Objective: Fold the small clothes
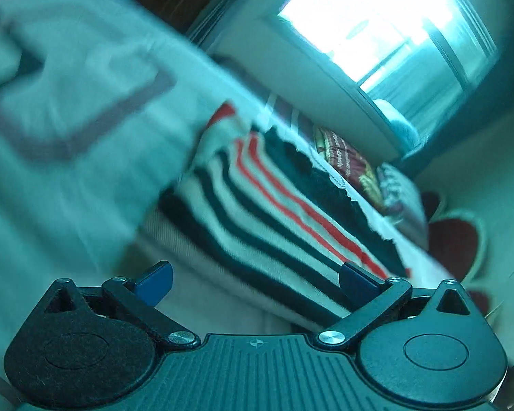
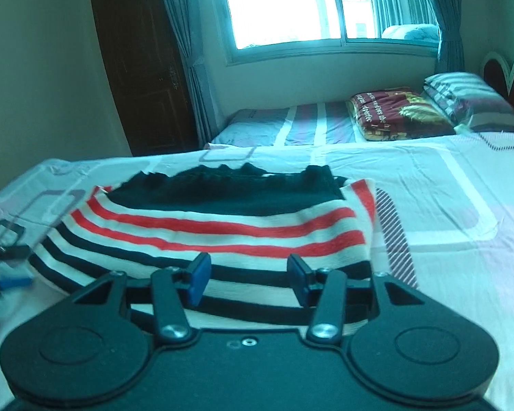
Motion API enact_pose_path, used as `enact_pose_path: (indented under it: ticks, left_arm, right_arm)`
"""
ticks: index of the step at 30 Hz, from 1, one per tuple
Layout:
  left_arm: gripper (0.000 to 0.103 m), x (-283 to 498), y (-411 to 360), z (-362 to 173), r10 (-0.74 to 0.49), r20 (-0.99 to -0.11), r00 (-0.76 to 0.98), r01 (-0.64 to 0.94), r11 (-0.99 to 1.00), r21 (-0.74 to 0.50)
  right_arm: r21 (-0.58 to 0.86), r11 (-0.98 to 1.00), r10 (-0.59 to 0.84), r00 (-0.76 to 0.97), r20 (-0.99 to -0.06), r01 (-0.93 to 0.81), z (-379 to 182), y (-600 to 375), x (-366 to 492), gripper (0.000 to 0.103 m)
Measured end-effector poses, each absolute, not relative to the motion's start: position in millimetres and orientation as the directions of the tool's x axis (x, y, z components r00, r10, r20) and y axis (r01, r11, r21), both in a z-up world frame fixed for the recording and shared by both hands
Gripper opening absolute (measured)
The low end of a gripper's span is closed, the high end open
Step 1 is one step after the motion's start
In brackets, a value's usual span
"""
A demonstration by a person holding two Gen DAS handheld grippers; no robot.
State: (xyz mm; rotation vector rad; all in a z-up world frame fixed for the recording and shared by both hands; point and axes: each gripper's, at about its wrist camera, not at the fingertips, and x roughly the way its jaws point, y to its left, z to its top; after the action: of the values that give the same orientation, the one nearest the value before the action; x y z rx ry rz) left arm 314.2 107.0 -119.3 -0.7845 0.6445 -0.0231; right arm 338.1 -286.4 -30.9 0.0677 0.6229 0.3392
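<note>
Bedroom, cream walls (image 2: pixel 44 68). Bright window (image 2: pixel 284 7) on far wall, overexposed, blue-grey curtains (image 2: pixel 188 34) either side. Dark wooden wardrobe (image 2: pixel 144 68) left of window, in corner. Bed (image 2: pixel 445 198) under pale sheet with rounded-rectangle print; second mattress with striped sheet (image 2: pixel 291 126) beyond, below window. Maroon printed pillow (image 2: pixel 401 113) beside striped pillow (image 2: pixel 473 99). Red headboard (image 2: pixel 510 68) at right. Left wrist view tilted, motion-blurred.

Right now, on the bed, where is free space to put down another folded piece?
Free: the bedsheet right of the striped garment, up to the pillows by the headboard; also a strip behind its dark edge. Crowded: the near side, where the right gripper and left gripper hover, both open.
</note>
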Motion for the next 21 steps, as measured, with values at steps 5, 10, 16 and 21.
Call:
enact_pose_path:
  ticks: [5, 10, 16, 21]
  left_arm:
    - [0.090, 332, 104, -142, -0.230, -0.473, 0.851, -0.252, 0.612, -0.750]
    - [0.090, 364, 104, -145, -0.203, -0.439, 0.875, -0.252, 0.582, -0.773]
    - [0.081, 392, 96, -143, -0.195, -0.434, 0.879, -0.223, 0.638, -0.737]
    - [0.059, 404, 110, -151, -0.197, -0.419, 0.886, -0.228, 0.603, -0.765]
  right_arm:
    - [0.223, 0.931, 0.366, 0.744, -0.559, -0.289, -32, -273, 342, 0.047]
    - [0.273, 0.913, 0.406, 0.732, -0.547, -0.302, -34, -261, 352, 0.029]
    - [0.311, 0.891, 0.453, 0.696, -0.557, -0.331, -45, -241, 379, 0.010]
    - [0.332, 0.877, 0.481, 0.663, -0.573, -0.348, -58, -221, 401, 0.009]
